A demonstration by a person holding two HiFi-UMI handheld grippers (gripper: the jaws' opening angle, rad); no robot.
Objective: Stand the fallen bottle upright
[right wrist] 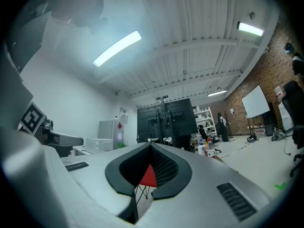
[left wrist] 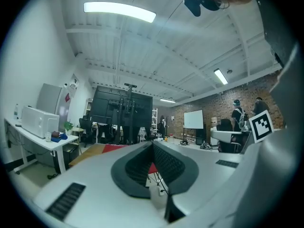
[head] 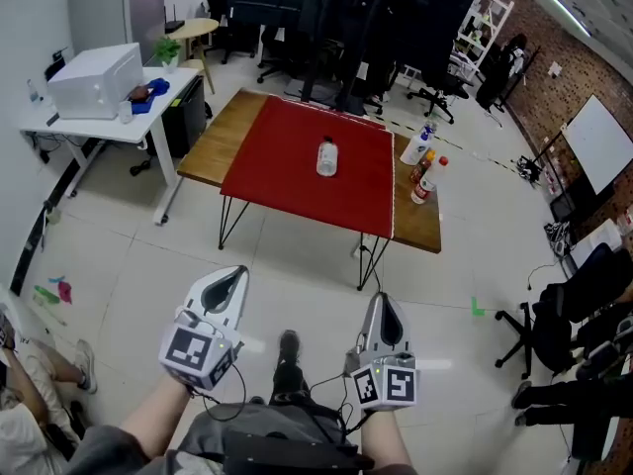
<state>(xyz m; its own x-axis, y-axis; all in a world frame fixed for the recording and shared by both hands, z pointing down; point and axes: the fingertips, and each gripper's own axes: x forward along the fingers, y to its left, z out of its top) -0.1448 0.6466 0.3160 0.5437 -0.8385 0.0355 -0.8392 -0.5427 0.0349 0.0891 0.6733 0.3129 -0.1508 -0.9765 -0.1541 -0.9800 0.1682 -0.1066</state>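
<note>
A clear bottle (head: 326, 156) lies on its side near the middle of the red-covered table (head: 287, 181), seen in the head view. Both grippers hang well short of the table, above the tiled floor. My left gripper (head: 237, 271) is shut and holds nothing; in its own view the left gripper (left wrist: 152, 143) points level, with a strip of the red table (left wrist: 114, 147) past it. My right gripper (head: 383, 299) is also shut and empty. From its own camera, the right gripper (right wrist: 151, 147) frames a patch of red table (right wrist: 148, 175). Neither gripper view shows the bottle.
Several upright bottles (head: 423, 171) stand on the bare wooden right end of the table. A white desk (head: 109, 117) with a white box is at the far left. Office chairs (head: 554, 325) stand to the right, and a seated person (head: 30, 404) is at lower left.
</note>
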